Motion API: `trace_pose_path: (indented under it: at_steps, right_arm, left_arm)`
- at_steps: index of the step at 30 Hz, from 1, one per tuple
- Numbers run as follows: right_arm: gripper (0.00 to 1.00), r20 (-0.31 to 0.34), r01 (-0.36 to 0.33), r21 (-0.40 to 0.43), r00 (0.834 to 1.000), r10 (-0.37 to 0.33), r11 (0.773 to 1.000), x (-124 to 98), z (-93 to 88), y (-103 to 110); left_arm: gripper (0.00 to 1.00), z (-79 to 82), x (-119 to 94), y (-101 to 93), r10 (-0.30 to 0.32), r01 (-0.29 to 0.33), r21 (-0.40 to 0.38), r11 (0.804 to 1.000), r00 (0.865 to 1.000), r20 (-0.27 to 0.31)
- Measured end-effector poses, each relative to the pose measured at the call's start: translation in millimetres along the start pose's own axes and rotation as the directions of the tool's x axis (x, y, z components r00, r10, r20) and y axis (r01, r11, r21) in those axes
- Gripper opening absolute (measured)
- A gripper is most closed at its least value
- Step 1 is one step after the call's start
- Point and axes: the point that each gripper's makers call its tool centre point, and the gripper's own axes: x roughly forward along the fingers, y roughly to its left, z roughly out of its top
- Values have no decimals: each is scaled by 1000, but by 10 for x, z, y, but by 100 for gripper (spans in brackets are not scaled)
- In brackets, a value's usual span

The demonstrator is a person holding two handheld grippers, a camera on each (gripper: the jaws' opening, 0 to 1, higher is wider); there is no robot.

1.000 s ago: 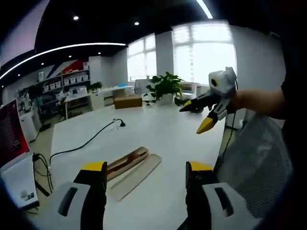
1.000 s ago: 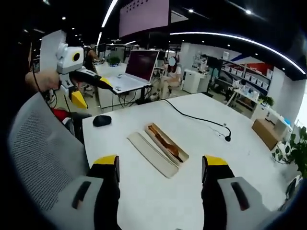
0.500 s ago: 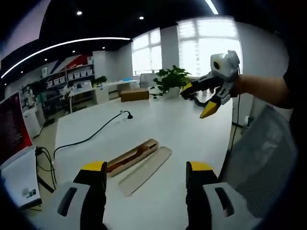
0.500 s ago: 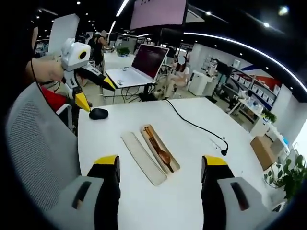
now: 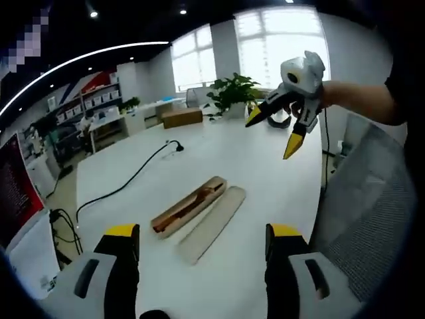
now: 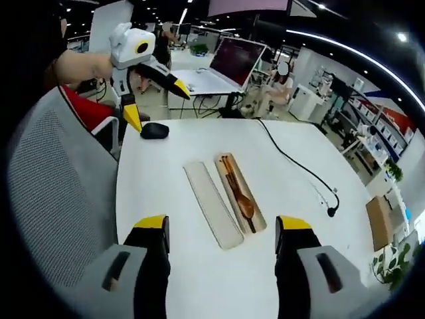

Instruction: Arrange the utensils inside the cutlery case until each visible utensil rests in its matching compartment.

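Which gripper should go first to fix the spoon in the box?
Probably the right gripper: the case with the wooden spoon lies straight ahead between its open jaws. The left gripper is open too, but sees the case off-centre, so it is a close call.

The worktop [image 6: 199,266] looks smooth and white with a soft sheen, catching window light in the left gripper view. On it the cutlery case [image 6: 240,193] appears a pale, matt beige material, and its lid [image 6: 212,203] beside it has the same dull finish. Inside the case, the spoon [image 6: 244,203] looks like brown wood with a slight gloss. The chair back [image 6: 50,199] is grey woven mesh cloth. The right gripper [image 6: 222,232] has glossy yellow tips on black jaws above matt grey plastic housings; the left gripper [image 5: 202,239] looks alike. The mouse [image 6: 154,131] is matt black plastic
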Motion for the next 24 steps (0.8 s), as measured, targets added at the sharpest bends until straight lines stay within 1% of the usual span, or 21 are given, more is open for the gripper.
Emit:
trace_pose_path:
  at_steps: [4, 5, 7, 9, 10, 13, 15, 17, 21, 22, 24]
  right_arm:
    - [63, -64, -59, -30, 996, 57, 998, 110, -130, 35]
    - [62, -72, -62, -37, 996, 60, 997, 136, -149, 28]
    - [59, -80, -54, -46, 996, 50, 998, 179, -174, -10]
    - [58, -92, -77, -41, 993, 73, 996, 227, -211, -3]
    - [58, -88, -84, -34, 993, 81, 996, 250, -214, -2]
    - [57, -98, -99, -32, 991, 95, 995, 354, -258, -21]
    - [57, -109, -114, -32, 988, 110, 993, 409, -295, -15]
    - [56, -127, -134, -32, 983, 129, 990, 493, -357, -10]
    - [55, -195, -173, -56, 968, 160, 983, 610, -487, 5]
    - [55, -200, -177, -58, 966, 163, 982, 623, -497, 6]
    - [56, -213, -201, -50, 959, 187, 978, 681, -529, 27]
  left_arm:
    - [80, -113, 120, -54, -37, 37, 15, 999, 999, -40]
    - [80, -141, 159, -69, -47, 48, 12, 999, 998, -47]
    - [80, -199, 222, -89, -65, 67, 20, 998, 996, -67]
    - [80, -264, 288, -111, -86, 90, 36, 995, 992, -95]
    - [80, -271, 301, -110, -87, 91, 39, 995, 992, -97]
    - [78, -357, 408, -93, -96, 103, 49, 994, 987, -127]
    - [78, -377, 459, -71, -96, 103, 48, 994, 987, -131]
    - [77, -399, 519, -47, -101, 110, 60, 992, 985, -140]
    - [77, -462, 651, 3, -108, 124, 83, 989, 979, -170]
    - [75, -484, 684, 3, -117, 134, 89, 987, 976, -183]
    - [72, -500, 740, 11, -126, 145, 96, 985, 975, -185]
